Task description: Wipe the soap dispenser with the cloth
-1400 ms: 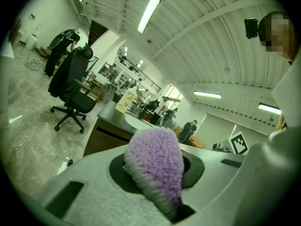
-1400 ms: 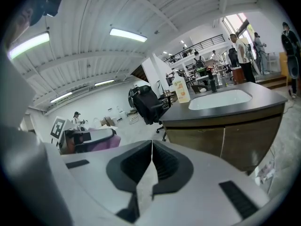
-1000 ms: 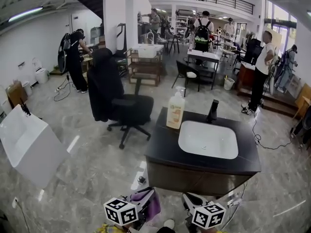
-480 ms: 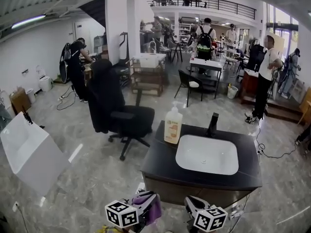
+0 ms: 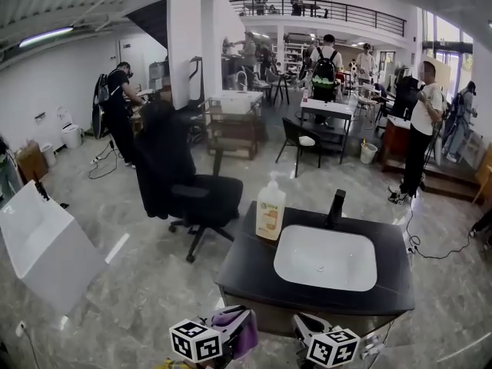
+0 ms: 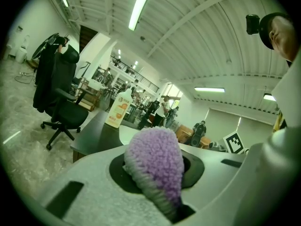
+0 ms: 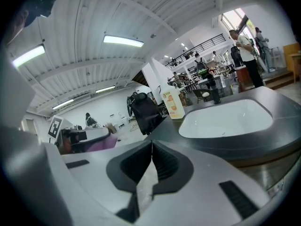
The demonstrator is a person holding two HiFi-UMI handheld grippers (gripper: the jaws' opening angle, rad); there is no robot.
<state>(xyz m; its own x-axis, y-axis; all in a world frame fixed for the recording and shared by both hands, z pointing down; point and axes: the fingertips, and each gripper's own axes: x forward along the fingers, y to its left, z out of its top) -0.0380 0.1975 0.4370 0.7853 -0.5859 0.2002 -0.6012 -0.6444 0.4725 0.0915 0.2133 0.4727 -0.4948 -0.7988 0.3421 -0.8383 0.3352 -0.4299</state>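
Left tongs clamped on purple cloth, right tongs closed empty, both cropped in head view.

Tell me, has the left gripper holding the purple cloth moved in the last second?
Yes. In the head view the left gripper, shut on the purple cloth, has come closer to the front of the black sink counter, which now sits right beside it.

We record bright, even light from ceiling tubes and far-right windows. Pale glare streaks the floor. Barrel distortion bends every edge and the corners vignette dark. The nearest foreground appears soft, possibly defocused.
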